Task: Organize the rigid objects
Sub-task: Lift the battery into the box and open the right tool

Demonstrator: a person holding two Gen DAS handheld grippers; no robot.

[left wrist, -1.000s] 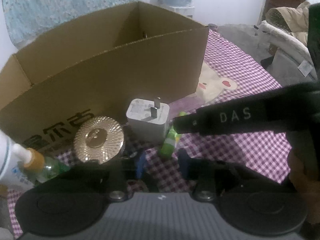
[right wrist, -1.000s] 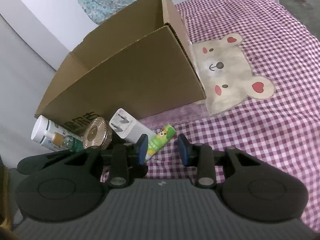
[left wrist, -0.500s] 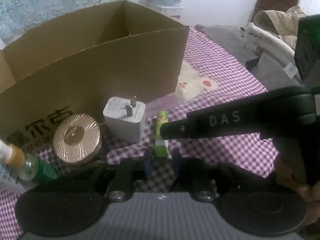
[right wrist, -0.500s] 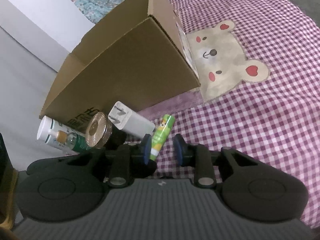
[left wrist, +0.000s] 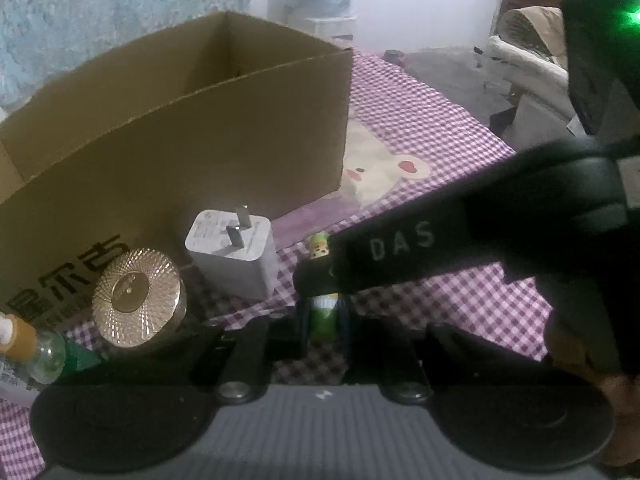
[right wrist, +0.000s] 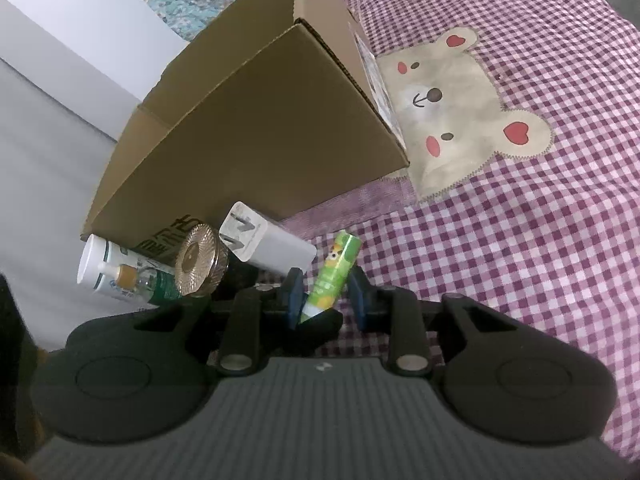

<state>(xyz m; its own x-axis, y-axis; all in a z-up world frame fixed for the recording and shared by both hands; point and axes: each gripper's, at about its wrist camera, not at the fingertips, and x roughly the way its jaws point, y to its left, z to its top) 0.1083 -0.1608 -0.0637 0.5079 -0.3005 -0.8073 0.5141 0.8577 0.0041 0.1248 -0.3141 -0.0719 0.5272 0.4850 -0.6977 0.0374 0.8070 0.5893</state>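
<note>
A green tube with a cartoon label (left wrist: 323,314) (right wrist: 334,270) lies on the purple checked cloth (right wrist: 520,260) in front of an open cardboard box (left wrist: 200,140) (right wrist: 260,120). My left gripper (left wrist: 324,316) is shut on the tube's near end. My right gripper (right wrist: 326,296) straddles the same tube; its jaws are closing, with a gap still showing at the right pad. One black finger (left wrist: 400,256) of the right gripper crosses the left wrist view over the tube's top.
A white wall charger (left wrist: 236,252) (right wrist: 268,244), a gold-lidded round jar (left wrist: 136,296) (right wrist: 200,258), a small glass bottle (right wrist: 132,280) and a white bottle (right wrist: 108,268) lie by the box's front wall. A bear patch (right wrist: 460,112) marks the cloth to the right.
The left gripper shifted right until the green tube lay between its fingers, then closed on it. The right gripper's pads drew closer together around the tube.
</note>
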